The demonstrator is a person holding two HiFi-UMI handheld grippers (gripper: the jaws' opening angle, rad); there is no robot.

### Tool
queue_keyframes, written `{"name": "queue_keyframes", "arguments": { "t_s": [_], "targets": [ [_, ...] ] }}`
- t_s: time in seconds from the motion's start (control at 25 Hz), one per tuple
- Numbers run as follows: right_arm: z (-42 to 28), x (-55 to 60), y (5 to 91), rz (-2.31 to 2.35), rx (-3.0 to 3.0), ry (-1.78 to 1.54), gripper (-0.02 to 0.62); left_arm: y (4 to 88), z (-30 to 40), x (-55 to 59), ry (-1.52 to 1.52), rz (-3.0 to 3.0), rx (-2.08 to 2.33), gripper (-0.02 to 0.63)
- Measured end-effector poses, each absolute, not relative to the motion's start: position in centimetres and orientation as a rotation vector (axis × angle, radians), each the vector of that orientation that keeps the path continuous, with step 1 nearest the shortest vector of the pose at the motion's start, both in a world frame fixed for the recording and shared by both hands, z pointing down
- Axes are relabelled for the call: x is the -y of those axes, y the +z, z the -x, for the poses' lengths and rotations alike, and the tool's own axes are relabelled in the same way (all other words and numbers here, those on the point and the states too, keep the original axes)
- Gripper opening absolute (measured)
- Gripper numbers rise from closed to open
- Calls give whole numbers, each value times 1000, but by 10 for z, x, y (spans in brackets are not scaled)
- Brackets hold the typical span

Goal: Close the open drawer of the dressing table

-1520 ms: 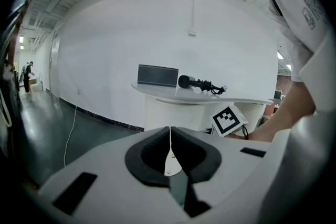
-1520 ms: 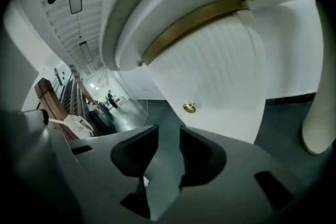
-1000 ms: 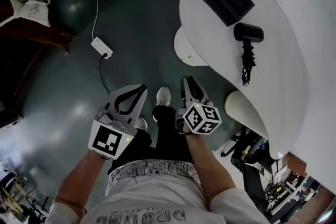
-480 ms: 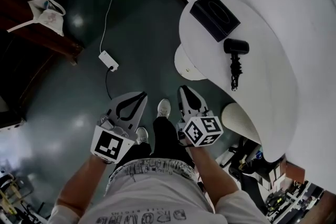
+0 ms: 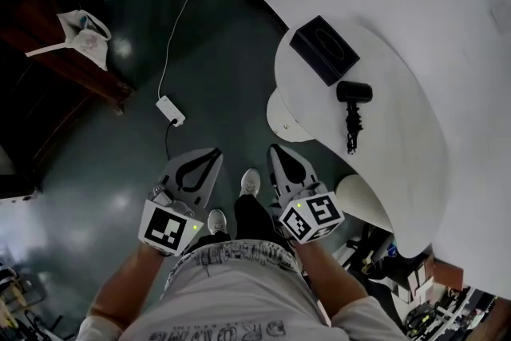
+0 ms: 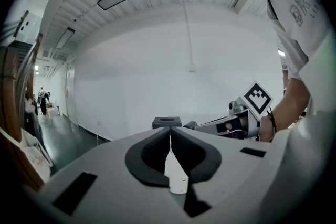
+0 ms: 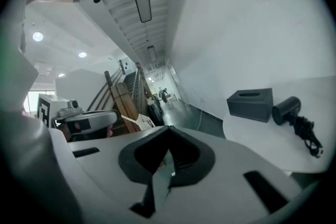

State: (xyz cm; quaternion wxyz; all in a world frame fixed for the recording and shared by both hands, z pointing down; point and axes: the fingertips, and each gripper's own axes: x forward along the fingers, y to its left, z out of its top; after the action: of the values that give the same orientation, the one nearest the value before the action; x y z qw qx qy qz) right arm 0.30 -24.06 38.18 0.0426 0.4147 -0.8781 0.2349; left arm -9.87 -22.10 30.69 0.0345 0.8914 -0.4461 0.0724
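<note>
Drawer [image 5: 279, 109] is jutting out from under the edge of the white dressing table [image 5: 399, 140], over the dark floor [image 5: 223, 68], while a black tissue box [image 5: 323, 49] and a black hair dryer [image 5: 351, 104] are lying on the table top. Just short of the table, the left gripper [image 5: 214, 152] and the right gripper [image 5: 274, 148] are hovering side by side, clear of the drawer. The left fingers [image 6: 152, 149] are resting pressed together on nothing, and the right fingers [image 7: 184, 157], having just been closing, are meeting with nothing between them.
</note>
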Motion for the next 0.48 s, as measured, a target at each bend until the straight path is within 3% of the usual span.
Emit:
{"name": "queue_keyframes", "arguments": {
  "t_s": [0.48],
  "targets": [
    [14, 243, 322, -1133, 2815, 588, 8, 290, 104, 228, 182, -2730, 1419, 25]
  ]
}}
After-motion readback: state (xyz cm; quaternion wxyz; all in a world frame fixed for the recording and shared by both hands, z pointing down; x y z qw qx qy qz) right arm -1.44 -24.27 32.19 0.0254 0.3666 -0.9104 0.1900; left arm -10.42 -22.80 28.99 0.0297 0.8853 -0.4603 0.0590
